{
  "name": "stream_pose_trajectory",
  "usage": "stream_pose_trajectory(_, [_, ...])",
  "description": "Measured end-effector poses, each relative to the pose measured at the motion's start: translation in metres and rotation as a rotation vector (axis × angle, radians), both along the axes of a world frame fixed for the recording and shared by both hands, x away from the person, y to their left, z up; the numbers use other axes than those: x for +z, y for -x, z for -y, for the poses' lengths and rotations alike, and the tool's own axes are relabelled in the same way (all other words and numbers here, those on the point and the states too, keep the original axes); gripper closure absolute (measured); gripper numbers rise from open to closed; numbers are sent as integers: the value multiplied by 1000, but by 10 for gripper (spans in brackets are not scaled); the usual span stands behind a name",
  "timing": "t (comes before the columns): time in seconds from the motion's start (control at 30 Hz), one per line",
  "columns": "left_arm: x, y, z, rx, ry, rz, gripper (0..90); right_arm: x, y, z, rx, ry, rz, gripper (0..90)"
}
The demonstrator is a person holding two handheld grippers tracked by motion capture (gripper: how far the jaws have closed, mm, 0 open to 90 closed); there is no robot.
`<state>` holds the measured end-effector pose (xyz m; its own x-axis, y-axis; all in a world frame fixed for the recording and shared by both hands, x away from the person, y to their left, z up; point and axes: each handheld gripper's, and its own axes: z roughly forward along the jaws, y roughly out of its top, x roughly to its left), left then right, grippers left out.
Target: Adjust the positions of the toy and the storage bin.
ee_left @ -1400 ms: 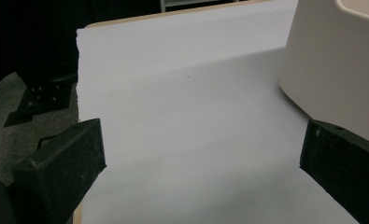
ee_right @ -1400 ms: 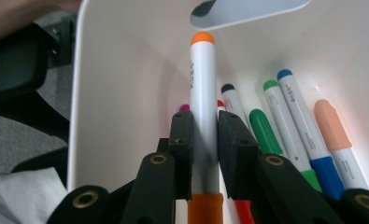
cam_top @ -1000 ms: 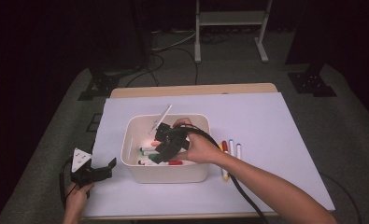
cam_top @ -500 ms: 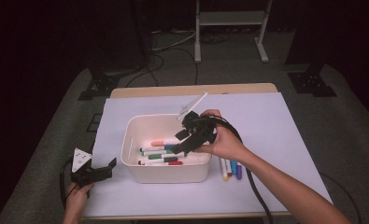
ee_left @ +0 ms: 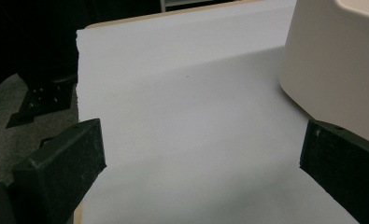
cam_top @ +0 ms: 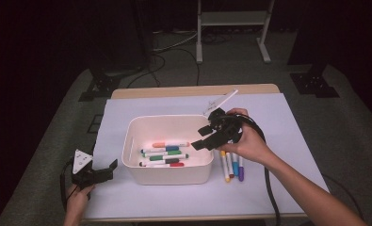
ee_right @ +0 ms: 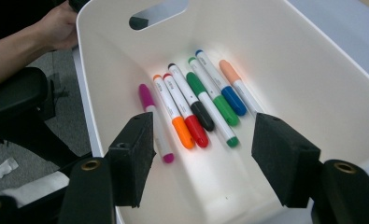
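Two hand-held grippers are out on the worktop, and both are released with nothing between the jaws. The right hand-held gripper (cam_top: 203, 137) hangs over the right end of the bin (cam_top: 167, 175), tilted down into it, its jaws spread wide over the markers; the right hand (cam_top: 247, 141) wraps it from behind, and a cable loops away past the forearm toward the near edge. In the right gripper view the jaws (ee_right: 201, 163) frame the bin (ee_right: 308, 65) from above. Seven markers lie on its floor, close together and roughly parallel: a purple one (ee_right: 156, 126) nearest the left wall, then orange (ee_right: 173, 114), red (ee_right: 186, 112), black (ee_right: 191, 100), green (ee_right: 212, 100), blue (ee_right: 222, 86) and a pale orange-capped one (ee_right: 238, 88). A slot handle is cut in the far wall.

Just outside the bin's right wall, three more markers (cam_top: 231, 165) lie side by side on the white sheet (cam_top: 287, 132), under the right wrist: yellow, blue and purple.

The left hand-held gripper (cam_top: 106, 170) rests at the near left corner of the worktop, held by the left hand (cam_top: 76, 197), jaws wide apart and pointing toward the bin's left wall. In the left gripper view bare sheet (ee_left: 187, 121) lies between the jaws (ee_left: 201, 163), and the bin (ee_left: 336, 70) stands beside the right jaw.
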<state>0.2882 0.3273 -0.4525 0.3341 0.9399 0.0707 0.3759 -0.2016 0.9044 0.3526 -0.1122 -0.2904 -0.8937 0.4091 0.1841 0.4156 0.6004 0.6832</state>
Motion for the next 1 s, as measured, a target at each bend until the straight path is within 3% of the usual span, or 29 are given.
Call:
stream_pose_trajectory(0.57, [0, 0, 0, 5, -3, 4, 0, -14, -1, 71, -147, -31, -13, 364])
stream_pose_trajectory(1.0, [0, 0, 0, 5, -1, 5, 0, -46, -3, 96, -217, -16, -58, 356])
